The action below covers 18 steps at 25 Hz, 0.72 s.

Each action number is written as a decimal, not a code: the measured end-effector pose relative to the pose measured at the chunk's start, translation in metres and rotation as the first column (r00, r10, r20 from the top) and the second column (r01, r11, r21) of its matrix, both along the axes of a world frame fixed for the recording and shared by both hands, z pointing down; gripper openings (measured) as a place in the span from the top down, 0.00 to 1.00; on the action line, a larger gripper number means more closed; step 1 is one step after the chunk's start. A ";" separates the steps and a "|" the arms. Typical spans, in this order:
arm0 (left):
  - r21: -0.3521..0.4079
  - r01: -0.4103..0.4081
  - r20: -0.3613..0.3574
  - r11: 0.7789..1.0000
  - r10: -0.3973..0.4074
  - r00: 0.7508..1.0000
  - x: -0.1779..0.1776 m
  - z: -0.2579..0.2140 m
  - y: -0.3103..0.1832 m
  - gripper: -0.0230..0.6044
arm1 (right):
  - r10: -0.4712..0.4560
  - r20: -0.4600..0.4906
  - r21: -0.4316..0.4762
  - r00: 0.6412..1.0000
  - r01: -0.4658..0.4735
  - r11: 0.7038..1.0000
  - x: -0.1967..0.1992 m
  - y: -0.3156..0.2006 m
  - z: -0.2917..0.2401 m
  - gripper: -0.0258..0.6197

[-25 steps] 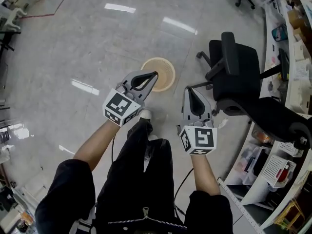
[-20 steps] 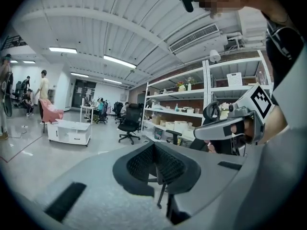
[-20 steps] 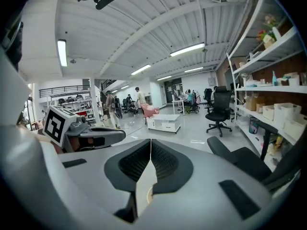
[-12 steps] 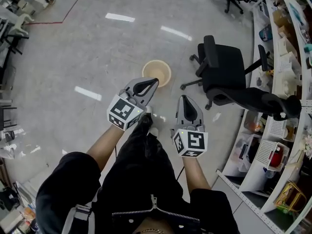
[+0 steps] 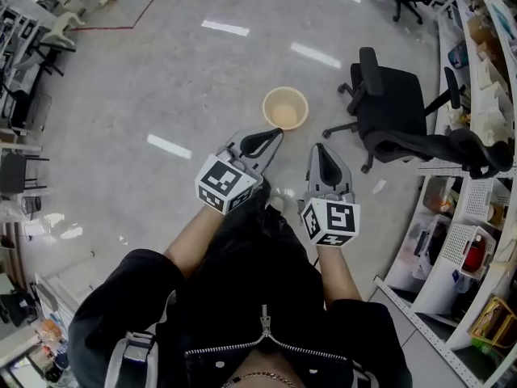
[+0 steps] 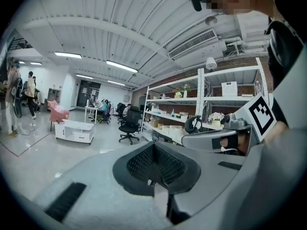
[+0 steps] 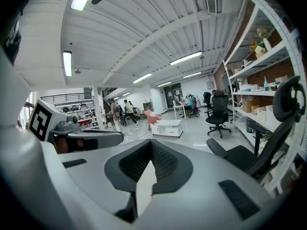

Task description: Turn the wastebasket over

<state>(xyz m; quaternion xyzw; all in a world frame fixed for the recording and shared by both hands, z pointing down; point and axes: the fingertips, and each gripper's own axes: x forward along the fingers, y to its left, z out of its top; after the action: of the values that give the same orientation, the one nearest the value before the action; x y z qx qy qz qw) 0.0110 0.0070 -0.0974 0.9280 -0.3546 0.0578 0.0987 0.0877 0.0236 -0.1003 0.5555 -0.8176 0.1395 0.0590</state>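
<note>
Head view: we see the wastebasket (image 5: 285, 107) mouth-up on the floor (image 5: 161, 79), at twelve o'clock from our nearer left gripper (image 5: 273, 135) and at eleven from our right gripper (image 5: 322, 149).
Left gripper view: jaws closed, empty, no basket.
Right gripper view: likewise.

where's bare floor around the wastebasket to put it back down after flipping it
The widest bare floor lies left of and beyond the wastebasket, out to the furniture at the left edge. A narrower strip runs between the wastebasket and the office chair. The right side is crowded: the chair, then the shelves. The near side is taken by the person's legs.
</note>
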 end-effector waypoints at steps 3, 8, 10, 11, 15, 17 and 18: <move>0.010 0.002 0.001 1.000 -0.002 1.000 -0.006 -0.007 0.006 0.96 | -0.019 -0.009 0.018 1.000 0.020 1.000 -0.012 0.008 -0.008 0.94; 0.021 0.001 0.005 1.000 -0.001 1.000 -0.005 -0.009 0.009 0.96 | -0.024 -0.012 0.010 1.000 0.024 1.000 -0.013 0.011 -0.005 0.95; 0.022 -0.001 0.009 1.000 0.001 1.000 -0.005 -0.008 0.010 0.96 | -0.018 -0.014 0.008 1.000 0.018 1.000 -0.013 0.011 -0.003 0.95; 0.021 -0.003 0.010 1.000 0.003 1.000 -0.006 -0.008 0.011 0.96 | -0.013 -0.017 0.010 1.000 0.014 1.000 -0.013 0.012 -0.003 0.95; 0.012 0.001 -0.002 1.000 -0.001 1.000 -0.011 -0.005 0.017 0.96 | -0.009 -0.028 0.010 1.000 0.009 1.000 -0.016 0.019 -0.002 0.95; 0.010 0.003 -0.010 1.000 -0.003 1.000 -0.011 -0.005 0.019 0.96 | -0.004 -0.029 0.005 1.000 0.004 1.000 -0.015 0.021 -0.001 0.95; 0.008 0.002 -0.012 1.000 -0.002 1.000 -0.010 -0.004 0.020 0.96 | -0.002 -0.029 0.003 1.000 0.002 1.000 -0.014 0.022 0.000 0.95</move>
<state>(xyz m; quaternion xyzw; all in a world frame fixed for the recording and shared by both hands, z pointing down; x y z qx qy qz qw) 0.0008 0.0273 -0.1013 0.9283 -0.3553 0.0506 0.0973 0.0735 0.0460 -0.1003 0.5566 -0.8175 0.1302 0.0700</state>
